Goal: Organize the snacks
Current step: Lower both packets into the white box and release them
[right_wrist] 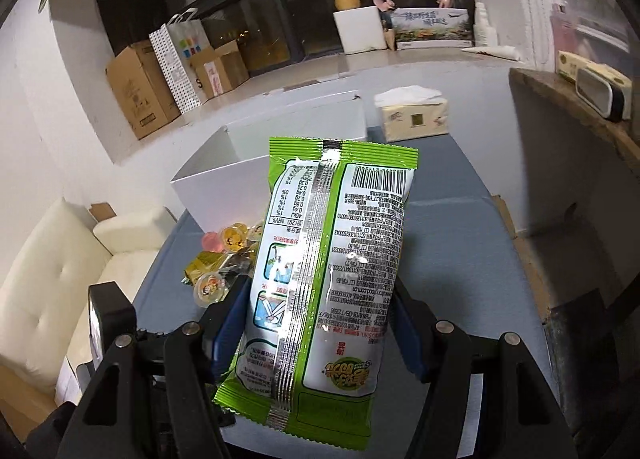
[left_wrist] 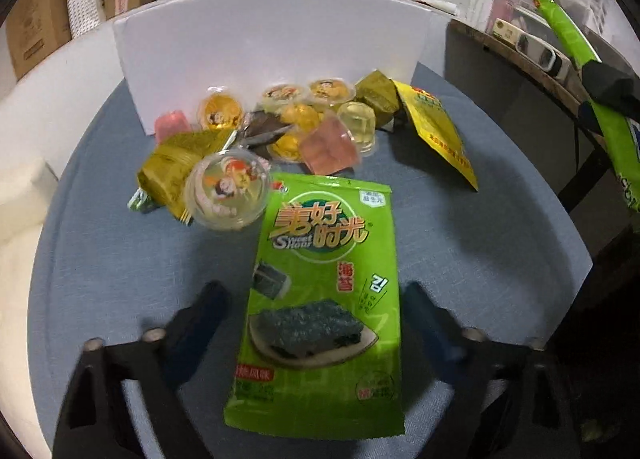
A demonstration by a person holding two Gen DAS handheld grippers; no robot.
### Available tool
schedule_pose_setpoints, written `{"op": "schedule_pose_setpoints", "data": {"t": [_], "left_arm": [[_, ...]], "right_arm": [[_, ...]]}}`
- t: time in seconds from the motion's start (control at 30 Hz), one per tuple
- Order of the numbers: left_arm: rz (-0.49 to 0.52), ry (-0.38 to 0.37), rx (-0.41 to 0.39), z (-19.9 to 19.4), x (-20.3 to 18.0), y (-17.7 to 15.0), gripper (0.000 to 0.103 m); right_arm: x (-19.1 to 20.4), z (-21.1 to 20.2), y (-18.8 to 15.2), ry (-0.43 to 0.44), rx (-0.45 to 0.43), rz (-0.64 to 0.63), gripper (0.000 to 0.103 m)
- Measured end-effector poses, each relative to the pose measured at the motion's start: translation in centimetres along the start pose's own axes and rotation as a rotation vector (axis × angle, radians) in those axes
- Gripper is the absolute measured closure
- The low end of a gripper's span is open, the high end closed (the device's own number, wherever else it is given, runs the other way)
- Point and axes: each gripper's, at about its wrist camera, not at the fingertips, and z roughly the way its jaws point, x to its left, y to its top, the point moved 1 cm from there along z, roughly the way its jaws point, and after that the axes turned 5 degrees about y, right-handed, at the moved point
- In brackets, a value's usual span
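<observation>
Right gripper clamping raised seaweed pack; left gripper gaping over second seaweed bag, needing centred closing.

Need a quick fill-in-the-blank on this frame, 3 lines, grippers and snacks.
1. The right gripper is shut on a ____ seaweed pack.
2. The second seaweed pack lies flat on the cloth between the open fingers of the ____ gripper.
3. The jelly cups sit in front of a ____ box.

Missing words: green; left; white
</observation>
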Motion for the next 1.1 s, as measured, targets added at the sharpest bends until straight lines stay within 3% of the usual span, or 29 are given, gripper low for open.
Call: {"op": "schedule_pose_setpoints", "data": {"t": [0.03, 0.1, 0.2, 0.3, 0.47, 0.63, 0.83, 1.1], "left_arm": [[0.008, -0.002, 0.0, 0.0, -0.1, 0.1, 0.031], [-0.007, -0.048, 0.003, -0.3, 0.0, 0.3, 0.035], [-0.009, -0.061, -0.023, -1.5, -0.2, 0.4, 0.036], [0.003, -0.119, -0.072, -4.4, -0.9, 0.4, 0.036], [0.014, -0.107, -0.189, -9.0, -0.9, 2.2, 0.036], [-0.055, -0.052, -0.326, -12.2, 1.9, 7.1, 0.036], [-0.129, -0.004, -0.376, -9.5, 5.9, 15.3, 0.036], [-0.137, 0.03, -0.339, -4.2, 9.1, 23.5, 0.036]], "right_arm": [[-0.3, 0.1, -0.1, 0.001, 0.004, 0.012, 0.033], [-0.7, 0.5, 0.0, 0.012, 0.011, 0.03, 0.033], [-0.4, 0.7, -0.2, 0.022, 0.01, 0.02, 0.033], [0.0, 0.6, -0.2, 0.031, 0.009, 0.004, 0.033], [0.4, 0.7, 0.8, 0.042, -0.007, -0.031, 0.033], [0.8, 2.2, 4.5, 0.088, -0.024, -0.073, 0.033], [1.8, 6.2, 11.6, 0.121, -0.027, -0.123, 0.033], [1.8, 14.9, 19.2, 0.044, 0.048, -0.177, 0.033]]}}
